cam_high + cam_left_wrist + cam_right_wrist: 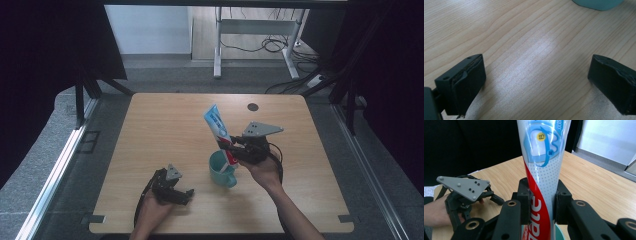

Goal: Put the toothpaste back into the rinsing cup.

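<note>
a white, blue and red plastic toothpaste tube [220, 132] stands tilted, crimped end up and leaning left, over a teal ceramic mug [221, 169] near the worktop's middle.

On the table [165, 120], a mug [221, 170] stands a little right of centre toward the person's edge; a toothpaste tube [219, 131] rises from just above the mug's mouth, leaning away to the left, its lower part clamped between the jaws of the right gripper [231, 147], which sits just right of the mug. The left gripper [186, 194] rests on the table left of the mug and nearer the person, jaws apart with bare tabletop between them; a small round disc [253, 106] lies near the far edge.
</note>
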